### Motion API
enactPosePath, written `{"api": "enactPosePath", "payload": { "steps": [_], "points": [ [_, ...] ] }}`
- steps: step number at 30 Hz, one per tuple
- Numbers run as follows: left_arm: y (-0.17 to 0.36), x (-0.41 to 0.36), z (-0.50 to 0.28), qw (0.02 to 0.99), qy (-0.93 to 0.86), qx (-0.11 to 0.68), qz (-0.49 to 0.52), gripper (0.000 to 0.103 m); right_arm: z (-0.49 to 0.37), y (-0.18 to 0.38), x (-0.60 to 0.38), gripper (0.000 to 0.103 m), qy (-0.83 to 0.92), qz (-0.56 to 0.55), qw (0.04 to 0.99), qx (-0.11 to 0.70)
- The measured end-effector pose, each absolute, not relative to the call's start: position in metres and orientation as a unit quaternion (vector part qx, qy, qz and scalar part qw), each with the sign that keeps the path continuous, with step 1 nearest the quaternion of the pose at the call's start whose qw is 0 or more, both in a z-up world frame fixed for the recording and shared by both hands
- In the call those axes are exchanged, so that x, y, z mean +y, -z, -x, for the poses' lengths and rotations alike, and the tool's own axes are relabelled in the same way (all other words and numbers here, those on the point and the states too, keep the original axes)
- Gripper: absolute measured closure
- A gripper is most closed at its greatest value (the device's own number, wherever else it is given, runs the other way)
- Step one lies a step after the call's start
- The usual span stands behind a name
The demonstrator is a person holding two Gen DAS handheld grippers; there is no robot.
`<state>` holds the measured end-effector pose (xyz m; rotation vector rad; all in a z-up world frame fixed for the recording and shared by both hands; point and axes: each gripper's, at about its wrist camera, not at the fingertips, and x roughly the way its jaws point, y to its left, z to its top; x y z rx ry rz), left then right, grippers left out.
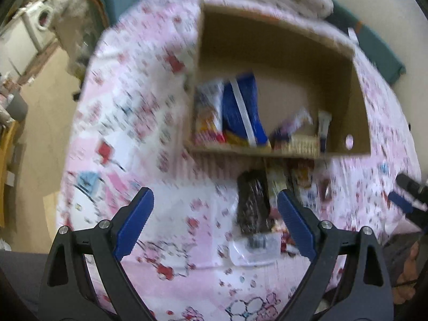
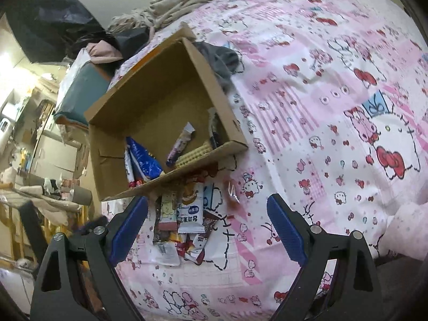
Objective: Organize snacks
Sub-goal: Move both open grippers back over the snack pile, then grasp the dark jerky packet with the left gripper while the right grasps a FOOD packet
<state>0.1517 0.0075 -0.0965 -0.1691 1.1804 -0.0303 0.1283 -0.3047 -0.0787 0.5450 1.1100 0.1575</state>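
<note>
Below left gripper (image 1: 215, 215): dark snack packet (image 1: 252, 203).

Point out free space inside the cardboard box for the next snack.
Cardboard box: the floor's far half, toward the back wall, is bare. Crowded along the near wall: blue packet at the left, wafer and purple bar at the right. Loose snack pile crowds the bedsheet outside.

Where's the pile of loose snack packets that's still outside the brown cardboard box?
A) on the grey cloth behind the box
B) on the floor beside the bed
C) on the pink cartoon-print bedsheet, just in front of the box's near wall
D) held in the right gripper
C: the pile of loose snack packets lies on the pink cartoon-print bedsheet, just before the brown cardboard box.
</note>
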Motion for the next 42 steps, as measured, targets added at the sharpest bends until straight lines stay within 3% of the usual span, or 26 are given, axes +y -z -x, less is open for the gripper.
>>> {"api": "enactPosePath", "payload": {
  "steps": [8,17,19,21,22,35,42],
  "points": [
    [0.163,-0.053,-0.159,0.768,0.073,0.635,0.025,0.011,-0.133,0.085,-0.302,0.01,-0.065,-0.253,0.807,0.53],
    [0.189,-0.074,-0.159,0.749,0.076,0.658,0.012,0.01,-0.136,0.091,-0.303,0.01,-0.057,-0.249,0.804,0.538],
    [0.19,-0.073,-0.158,0.749,0.078,0.658,0.016,0.014,-0.136,0.091,-0.303,0.01,-0.057,-0.249,0.804,0.537],
    [0.188,-0.067,-0.161,0.751,0.071,0.657,0.005,0.037,-0.136,0.09,-0.302,0.01,-0.058,-0.249,0.805,0.536],
    [0.188,-0.065,-0.16,0.751,0.068,0.656,0.002,0.041,-0.136,0.091,-0.303,0.01,-0.059,-0.25,0.805,0.536],
    [0.155,-0.039,-0.123,0.738,0.081,0.67,0.02,0.045,-0.135,0.087,-0.298,0.01,-0.073,-0.259,0.802,0.533],
    [0.107,-0.009,-0.097,0.775,0.066,0.628,0.028,0.045,-0.135,0.088,-0.302,0.01,-0.076,-0.275,0.795,0.535]
  ]
}}
